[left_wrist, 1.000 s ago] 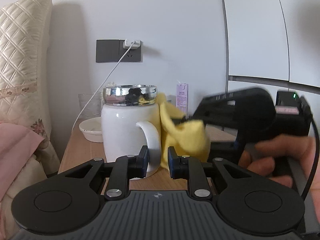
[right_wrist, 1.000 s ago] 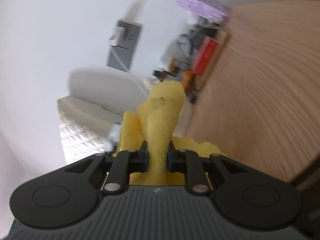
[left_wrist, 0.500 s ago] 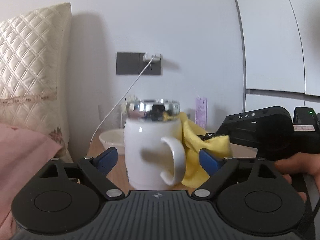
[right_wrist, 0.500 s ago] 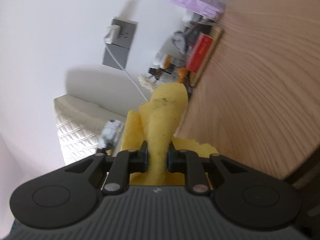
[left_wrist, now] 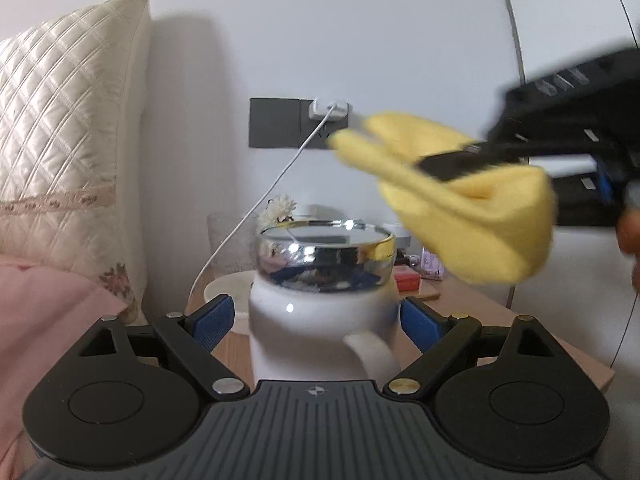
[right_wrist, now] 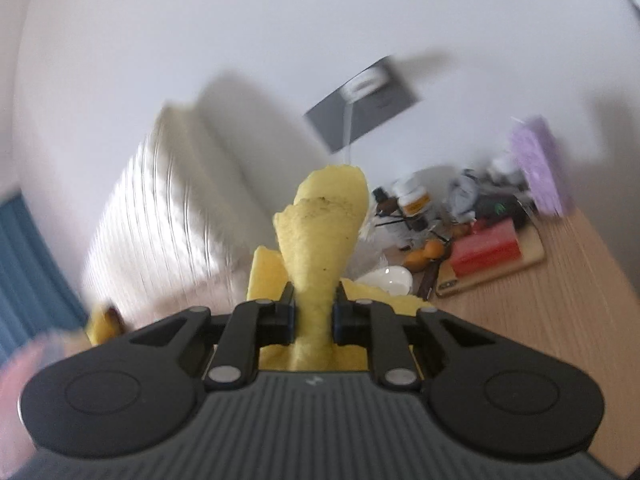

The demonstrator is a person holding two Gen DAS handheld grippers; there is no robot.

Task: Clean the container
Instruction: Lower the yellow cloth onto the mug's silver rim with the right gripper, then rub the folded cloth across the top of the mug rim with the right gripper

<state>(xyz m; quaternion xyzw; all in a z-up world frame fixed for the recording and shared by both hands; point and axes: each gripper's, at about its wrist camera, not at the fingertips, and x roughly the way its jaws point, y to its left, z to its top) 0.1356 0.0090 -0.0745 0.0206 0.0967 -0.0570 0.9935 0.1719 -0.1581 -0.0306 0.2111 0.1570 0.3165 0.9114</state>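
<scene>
A: Where is the mug [left_wrist: 324, 312] found at this moment?

B: It is seen upright on the wooden table [left_wrist: 472, 304], between the two blue pads of the left gripper [left_wrist: 316, 322]. The jaws are spread wide, one pad at each side of the white body. Whether the pads touch the body cannot be told; a thin gap seems to be left. The handle is turned toward the camera, and the shiny metal rim is open to above.

A: And the right gripper [right_wrist: 314, 316]?

B: It is closed narrow on the yellow cloth [right_wrist: 320, 240], which is pinched between the pads and sticks out forward. In the left wrist view the cloth [left_wrist: 464, 204] is seen above the mug and to its right, not touching the rim.

A: So which relation is decisive for the next move?

B: The opening of the mug lies below and to the left of the cloth. The long axis of the mug is vertical, so the cloth is probably to be brought over the rim and then down. The left gripper is nearer to the body, so the holding is judged to be its part.
</scene>
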